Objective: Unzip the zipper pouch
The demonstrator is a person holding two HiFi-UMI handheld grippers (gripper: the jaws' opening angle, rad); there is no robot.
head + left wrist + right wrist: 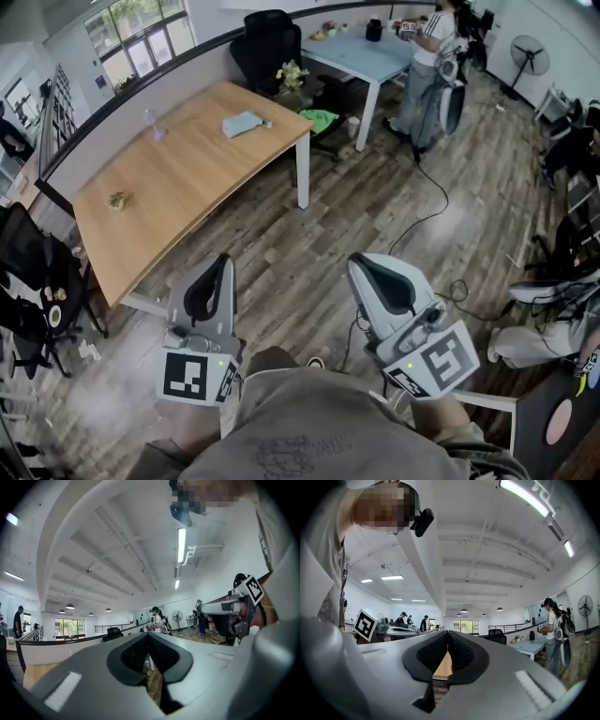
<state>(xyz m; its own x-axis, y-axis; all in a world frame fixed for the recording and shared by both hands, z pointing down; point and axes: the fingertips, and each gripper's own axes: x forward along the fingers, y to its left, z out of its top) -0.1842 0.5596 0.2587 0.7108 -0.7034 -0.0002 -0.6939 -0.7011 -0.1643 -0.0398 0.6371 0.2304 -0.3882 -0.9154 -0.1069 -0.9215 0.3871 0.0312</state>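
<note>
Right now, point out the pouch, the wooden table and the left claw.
pouch (244,123): head view, middle of its blue fabric.
wooden table (178,183): head view, bare wood of the top.
left claw (221,264): head view, where its shut tips meet.

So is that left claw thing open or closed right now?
Shut. In its own view the left gripper has its jaw tips meeting, nothing between them.

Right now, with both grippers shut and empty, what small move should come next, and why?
Probably step toward the table and carry the left gripper and right gripper up to the pale blue pouch. It lies at the table's far end, well out of reach; both grippers are shut, empty, over the floor.
</note>
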